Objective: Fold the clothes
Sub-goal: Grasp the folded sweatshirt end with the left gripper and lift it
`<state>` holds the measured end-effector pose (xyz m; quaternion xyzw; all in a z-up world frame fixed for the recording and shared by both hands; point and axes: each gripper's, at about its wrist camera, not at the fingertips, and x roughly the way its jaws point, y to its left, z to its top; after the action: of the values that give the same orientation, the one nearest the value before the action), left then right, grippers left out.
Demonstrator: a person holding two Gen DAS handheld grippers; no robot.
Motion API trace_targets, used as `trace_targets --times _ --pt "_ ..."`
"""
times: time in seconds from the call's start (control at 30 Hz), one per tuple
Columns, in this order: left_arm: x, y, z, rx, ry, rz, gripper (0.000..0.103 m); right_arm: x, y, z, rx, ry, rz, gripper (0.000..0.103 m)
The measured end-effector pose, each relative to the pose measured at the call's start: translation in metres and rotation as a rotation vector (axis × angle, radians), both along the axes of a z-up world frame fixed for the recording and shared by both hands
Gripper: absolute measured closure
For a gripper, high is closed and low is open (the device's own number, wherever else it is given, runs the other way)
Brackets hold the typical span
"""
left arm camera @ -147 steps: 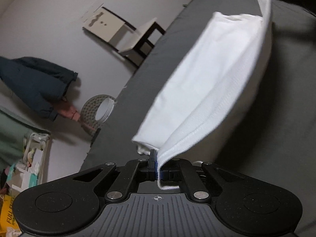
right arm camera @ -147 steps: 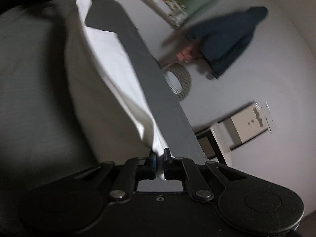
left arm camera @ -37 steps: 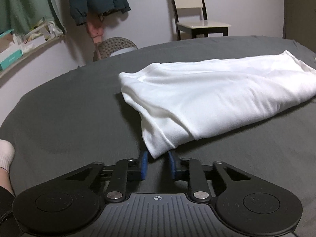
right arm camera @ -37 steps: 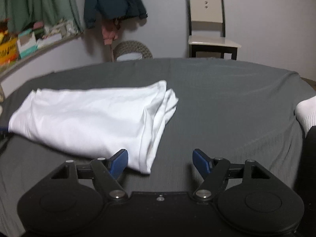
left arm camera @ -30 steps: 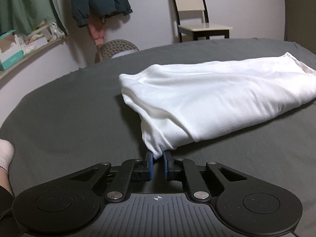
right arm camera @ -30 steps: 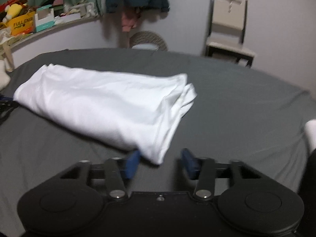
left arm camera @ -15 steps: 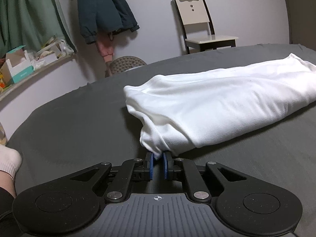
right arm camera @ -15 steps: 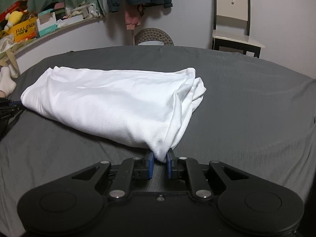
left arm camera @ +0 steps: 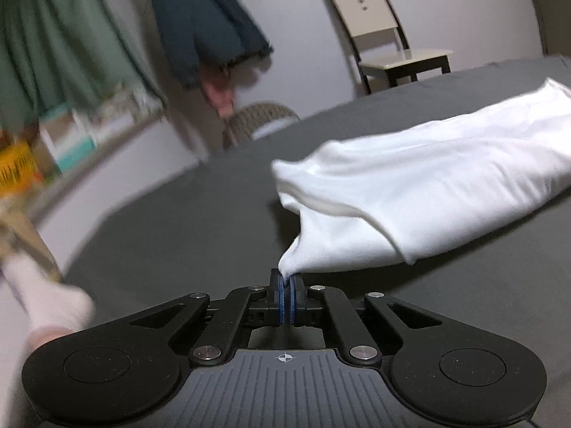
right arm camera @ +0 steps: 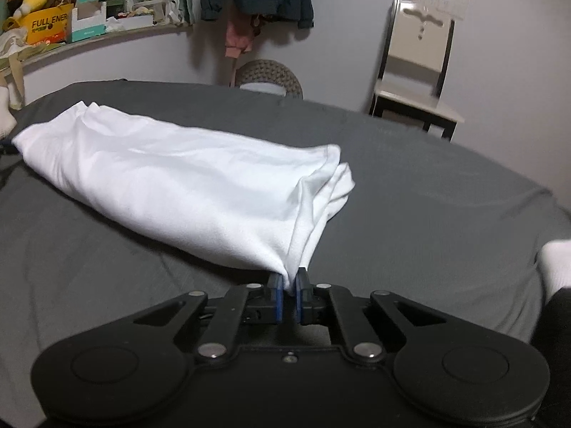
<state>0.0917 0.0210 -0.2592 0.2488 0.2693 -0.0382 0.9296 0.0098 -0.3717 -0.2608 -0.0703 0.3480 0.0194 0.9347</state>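
Currently the white garment (right arm camera: 185, 185) lies on the grey bed (right arm camera: 428, 192) as a long, layered band, already doubled lengthwise. Left gripper (left arm camera: 287, 297) is clenched on one near corner; right gripper (right arm camera: 288, 294) is clenched on the other. Both corners are drawn up taut. Judgement: partly folded; a crosswise fold appears outstanding.

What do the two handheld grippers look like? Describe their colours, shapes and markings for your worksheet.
The left gripper and the right gripper look alike: a broad matte black body with a round disc at each side, silver rivets on angled black link arms, and two thin blue-padded fingers. The left one has a grey ribbed panel with a small white crosshair mark.
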Motion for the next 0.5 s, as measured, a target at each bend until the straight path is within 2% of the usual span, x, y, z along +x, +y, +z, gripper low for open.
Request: trace_targets --times 0.03,0.13,0.33,0.37,0.4,0.43,0.47,0.5 --pt "-0.001 0.0 -0.001 0.02 0.012 -0.009 0.101 -0.001 0.0 0.001 -0.01 0.002 0.0 0.096" --pt "-0.001 0.009 -0.001 -0.02 0.039 0.004 0.103 0.001 -0.005 -0.005 0.013 0.063 -0.019 0.096" --pt "0.001 0.027 0.0 -0.12 0.089 0.038 0.103 0.001 -0.018 0.0 0.125 0.037 -0.04 0.094" --pt "0.001 0.03 0.0 -0.136 0.097 0.044 0.103 0.001 -0.02 0.001 0.144 0.033 -0.044 0.087" --pt "0.002 0.033 0.0 -0.153 0.106 0.05 0.102 0.001 -0.022 0.002 0.163 0.028 -0.047 0.071" --pt "0.002 0.036 0.001 -0.169 0.114 0.056 0.101 0.001 -0.024 0.003 0.182 0.024 -0.051 0.063" --pt "0.002 0.039 0.001 -0.186 0.123 0.061 0.1 0.002 -0.026 0.004 0.201 0.02 -0.054 0.056" --pt "0.003 0.042 0.001 -0.203 0.131 0.067 0.096 0.002 -0.028 0.005 0.219 0.016 -0.057 0.056"
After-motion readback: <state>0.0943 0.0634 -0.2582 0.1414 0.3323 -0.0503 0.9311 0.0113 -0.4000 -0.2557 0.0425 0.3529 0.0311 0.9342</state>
